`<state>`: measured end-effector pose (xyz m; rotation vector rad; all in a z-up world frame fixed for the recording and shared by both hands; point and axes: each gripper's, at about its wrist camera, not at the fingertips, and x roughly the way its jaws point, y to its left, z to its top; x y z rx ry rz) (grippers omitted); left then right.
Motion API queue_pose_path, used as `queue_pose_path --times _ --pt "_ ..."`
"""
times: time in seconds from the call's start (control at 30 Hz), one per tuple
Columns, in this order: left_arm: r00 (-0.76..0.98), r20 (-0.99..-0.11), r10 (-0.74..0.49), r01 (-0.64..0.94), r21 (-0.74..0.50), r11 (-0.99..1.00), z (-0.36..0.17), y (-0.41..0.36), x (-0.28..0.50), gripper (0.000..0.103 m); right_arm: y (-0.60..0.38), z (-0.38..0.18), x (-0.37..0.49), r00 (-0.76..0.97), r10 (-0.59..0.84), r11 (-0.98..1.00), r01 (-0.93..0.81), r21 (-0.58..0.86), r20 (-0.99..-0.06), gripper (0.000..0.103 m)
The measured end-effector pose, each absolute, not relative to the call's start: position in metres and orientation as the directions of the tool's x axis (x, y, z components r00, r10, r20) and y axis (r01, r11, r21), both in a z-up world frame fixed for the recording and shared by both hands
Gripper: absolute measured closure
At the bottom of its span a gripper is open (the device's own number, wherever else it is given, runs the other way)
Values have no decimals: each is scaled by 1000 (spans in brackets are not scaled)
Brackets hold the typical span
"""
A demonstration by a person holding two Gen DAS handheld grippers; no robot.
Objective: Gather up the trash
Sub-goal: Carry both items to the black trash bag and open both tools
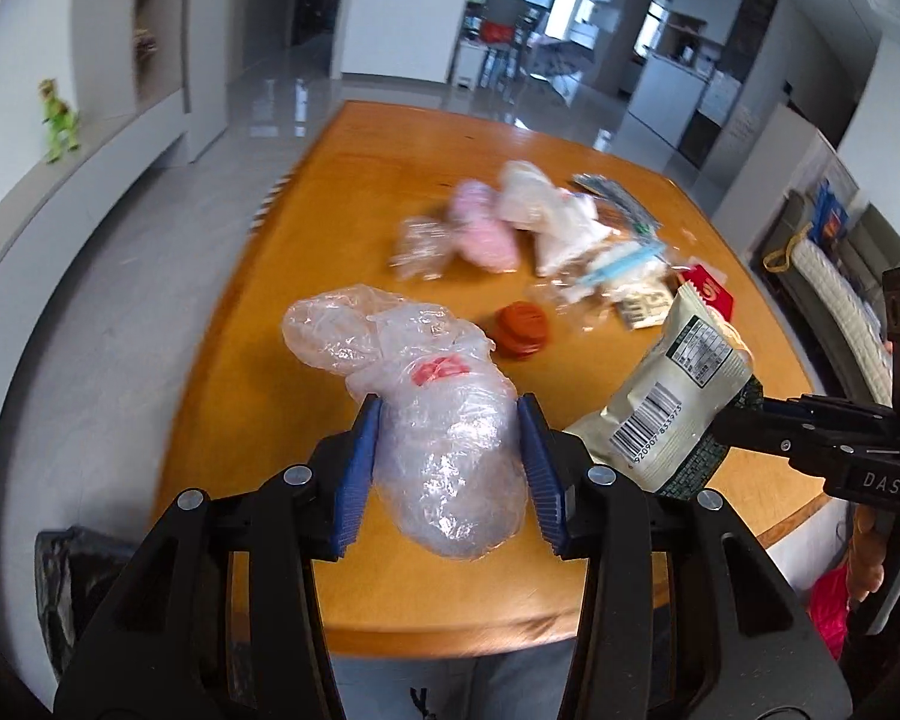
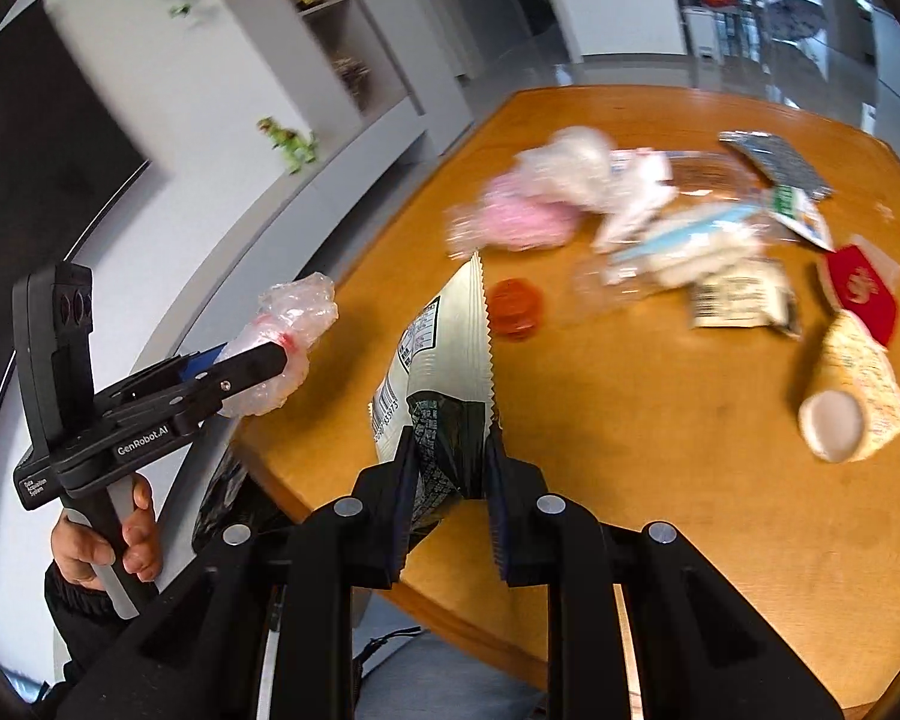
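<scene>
Gripping a crumpled clear plastic bag between its blue pads, the left gripper holds it above the near edge of the wooden table. Just to its right, the right gripper is clamped on the bottom of a snack packet, which stands upright between its fingers. Ahead of both grippers, a red lid lies on the table, with a blurred heap of wrappers beyond it and a paper cup on its side to the right.
</scene>
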<state>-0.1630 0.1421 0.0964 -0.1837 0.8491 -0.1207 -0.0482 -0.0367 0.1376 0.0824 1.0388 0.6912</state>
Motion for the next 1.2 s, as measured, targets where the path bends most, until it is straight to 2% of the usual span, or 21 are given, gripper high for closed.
queue_pose_path --times 0.3,0.43,0.67,0.7,0.73,0.77,0.8,0.87,0.97,1.2 --pt "677 -733 60 -291 -192 937 72 274 -276 58 92 124 -104 138 627 624 -678 389 -766 81" --pt "618 -763 189 -475 -170 864 46 337 -334 58 150 115 -131 43 631 535 -747 394 -775 81" --pt "493 -819 293 -706 -179 685 -2 418 -412 56 260 78 -179 -146 578 373 -828 419 -803 81" --pt "496 -815 300 -732 -206 650 -5 429 -423 49 271 75 -185 -172 568 344 -839 422 -805 77" --pt "493 -812 314 -753 -217 621 -7 436 -431 38 286 70 -192 -191 550 314 -854 414 -813 60" --pt "467 -815 344 -791 -210 574 -8 444 -439 3 298 66 -198 -167 524 318 -871 374 -835 45" --pt "450 -811 374 -815 -201 543 -8 449 -445 6 301 65 -199 -136 517 330 -879 343 -845 31" --pt "429 -810 401 -839 -192 509 -7 453 -449 6 306 67 -205 -114 538 317 -891 326 -835 31" --pt "440 -818 370 -840 -230 491 -10 455 -444 6 298 73 -205 -97 548 311 -898 311 -830 31" --pt "493 -804 332 -781 -241 577 -2 433 -416 6 256 96 -187 -4 596 383 -878 289 -803 31"
